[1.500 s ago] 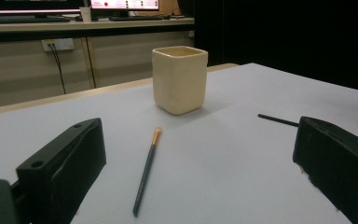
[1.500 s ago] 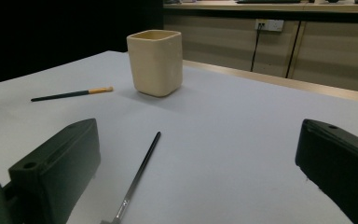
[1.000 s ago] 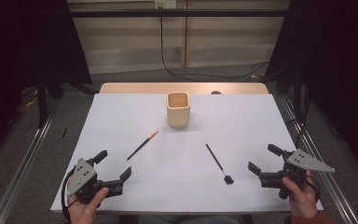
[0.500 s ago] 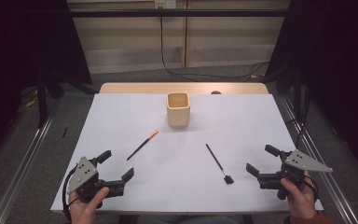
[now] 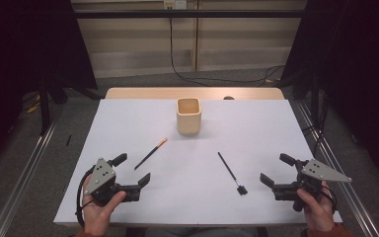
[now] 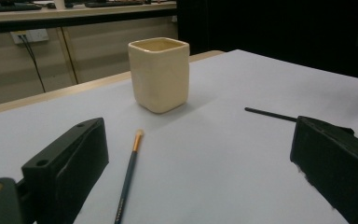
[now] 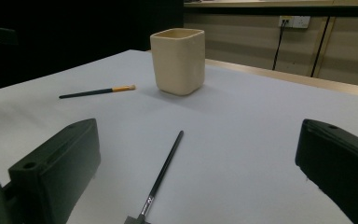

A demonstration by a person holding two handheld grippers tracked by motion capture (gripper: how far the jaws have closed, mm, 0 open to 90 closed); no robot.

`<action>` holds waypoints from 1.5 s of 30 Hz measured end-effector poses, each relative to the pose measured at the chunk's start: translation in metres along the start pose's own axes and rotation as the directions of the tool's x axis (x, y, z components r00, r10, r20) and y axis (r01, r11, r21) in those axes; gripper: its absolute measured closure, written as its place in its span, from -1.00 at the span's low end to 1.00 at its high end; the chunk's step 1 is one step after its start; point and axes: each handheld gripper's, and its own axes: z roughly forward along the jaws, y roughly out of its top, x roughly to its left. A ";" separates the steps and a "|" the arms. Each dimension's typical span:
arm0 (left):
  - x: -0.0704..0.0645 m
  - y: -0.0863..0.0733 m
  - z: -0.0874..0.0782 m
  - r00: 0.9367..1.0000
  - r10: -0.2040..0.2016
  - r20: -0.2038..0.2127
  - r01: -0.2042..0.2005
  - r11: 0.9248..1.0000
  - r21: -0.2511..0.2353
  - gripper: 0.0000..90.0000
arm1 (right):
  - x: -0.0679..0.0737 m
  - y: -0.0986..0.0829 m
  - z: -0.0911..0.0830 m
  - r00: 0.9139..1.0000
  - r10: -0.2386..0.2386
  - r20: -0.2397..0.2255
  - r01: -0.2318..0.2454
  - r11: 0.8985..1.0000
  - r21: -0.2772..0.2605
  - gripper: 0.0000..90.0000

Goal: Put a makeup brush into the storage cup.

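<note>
The cup (image 5: 188,116) stands behind two brushes on the table (image 5: 256,123): one brush (image 5: 150,153) left, the other brush (image 5: 231,173) right.

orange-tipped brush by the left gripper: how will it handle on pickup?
The orange-tipped brush looks thin, straight and stiff, so probably light and unlikely to flop. It lies flat on the smooth white table cover, so the fingers may struggle to get under it. If the handle is round, a nudge could roll it.
</note>
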 end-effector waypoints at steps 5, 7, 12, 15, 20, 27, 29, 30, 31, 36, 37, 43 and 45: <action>0.003 0.009 0.009 1.000 -0.001 0.023 0.001 1.000 -0.001 -0.90 | 0.000 0.000 0.001 1.000 0.007 -0.007 -0.007 1.000 0.005 -1.00; 0.003 0.012 0.014 1.000 0.014 0.019 -0.014 1.000 -0.003 -0.88 | 0.000 -0.001 0.002 1.000 -0.004 -0.018 0.004 1.000 0.012 -1.00; 0.005 0.017 0.026 1.000 0.011 0.027 -0.010 1.000 -0.007 -0.89 | 0.001 -0.001 0.001 1.000 0.003 -0.019 -0.003 1.000 0.006 -1.00; 0.008 0.021 0.028 1.000 0.003 0.011 -0.003 1.000 -0.012 -0.90 | 0.000 -0.001 0.001 1.000 0.003 -0.019 -0.003 1.000 0.006 -1.00; 0.011 0.026 0.032 1.000 0.026 0.013 -0.026 1.000 0.003 -0.91 | 0.000 -0.001 0.001 1.000 0.002 -0.021 -0.002 1.000 0.006 -1.00; 0.019 0.032 0.042 0.999 0.011 0.042 -0.012 1.000 0.029 -0.91 | 0.000 -0.001 0.001 1.000 0.008 -0.020 -0.008 1.000 0.007 -1.00; 0.021 0.033 0.045 0.999 0.008 0.046 -0.009 1.000 0.027 -0.91 | 0.000 -0.001 0.001 1.000 0.007 -0.021 -0.007 1.000 0.006 -1.00; 0.022 0.035 0.046 0.999 0.004 0.037 -0.005 1.000 0.020 -0.89 | 0.000 -0.001 0.001 1.000 0.006 -0.020 -0.006 1.000 0.007 -1.00; 0.024 0.035 0.046 1.000 0.008 0.028 -0.009 1.000 0.018 -0.89 | 0.000 -0.001 0.001 1.000 0.006 -0.020 -0.006 1.000 0.007 -1.00; 0.033 0.037 0.053 1.000 0.002 0.024 -0.003 0.999 0.032 -0.87 | 0.000 -0.001 0.001 1.000 0.007 -0.020 -0.007 1.000 0.009 -1.00; 0.035 0.038 0.053 1.000 0.007 0.017 -0.008 0.999 0.039 -0.88 | 0.000 -0.001 0.001 1.000 0.007 -0.020 -0.007 1.000 0.007 -1.00; 0.041 0.045 0.058 1.000 0.005 0.019 -0.006 0.999 0.047 -0.88 | 0.000 -0.001 0.002 1.000 0.004 -0.020 -0.004 1.000 0.009 -1.00; 0.042 0.047 0.061 0.999 -0.007 0.032 0.005 0.999 0.049 -0.88 | 0.000 -0.001 0.001 1.000 0.003 -0.022 -0.003 1.000 0.006 -1.00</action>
